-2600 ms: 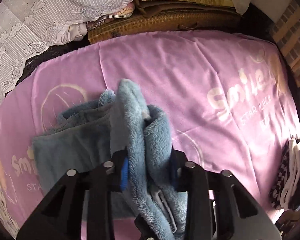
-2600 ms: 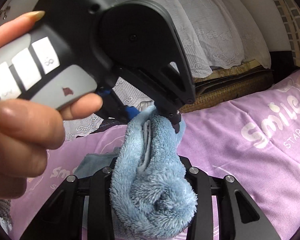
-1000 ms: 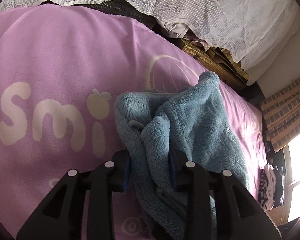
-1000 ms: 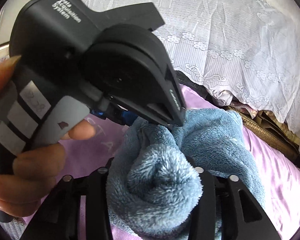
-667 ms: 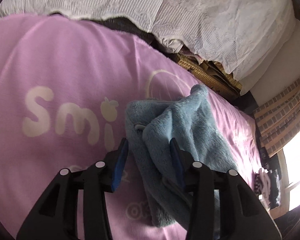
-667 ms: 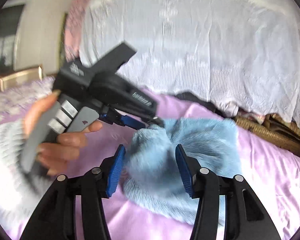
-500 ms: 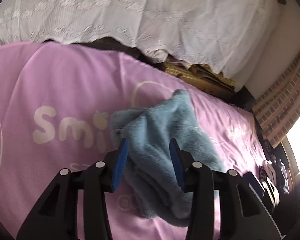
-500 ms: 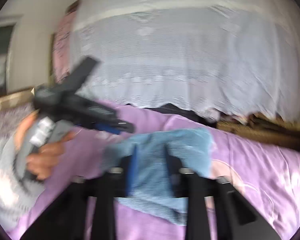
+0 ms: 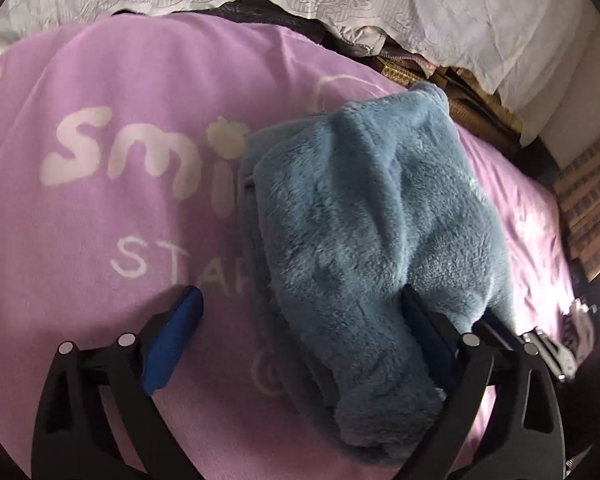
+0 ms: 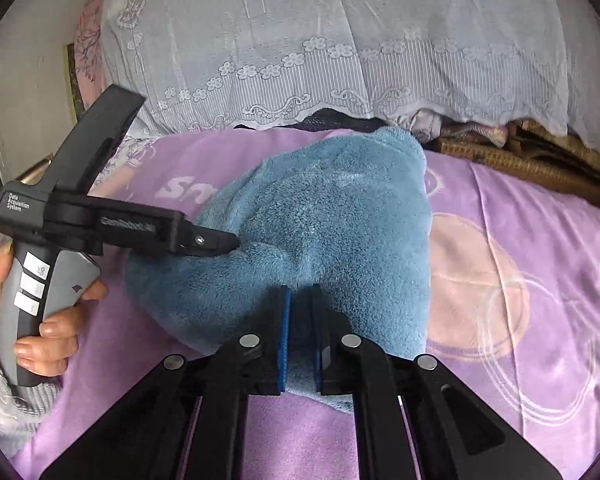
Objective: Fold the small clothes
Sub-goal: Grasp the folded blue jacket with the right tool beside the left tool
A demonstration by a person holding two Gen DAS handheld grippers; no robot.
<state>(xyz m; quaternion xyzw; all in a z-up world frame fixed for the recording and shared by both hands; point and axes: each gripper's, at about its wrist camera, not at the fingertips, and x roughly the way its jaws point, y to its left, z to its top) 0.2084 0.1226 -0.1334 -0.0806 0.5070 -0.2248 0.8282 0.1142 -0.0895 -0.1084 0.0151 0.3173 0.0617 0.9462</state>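
Lying wide apart, left fingers (image 9: 172, 336) straddle fleece (image 9: 372, 220); right fingers (image 10: 284, 332) pinch it.

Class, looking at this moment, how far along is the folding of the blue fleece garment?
Done: the blue fleece garment lies bunched in layers on the purple blanket. In hand: the right gripper pinches its near edge; the left gripper is open. Left: flattening it.

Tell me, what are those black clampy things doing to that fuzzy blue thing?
A person is folding a fluffy blue garment on a purple blanket. The right gripper is shut, pinching the garment's near edge. The left gripper is wide open, its fingers straddling the other side of the bundle.
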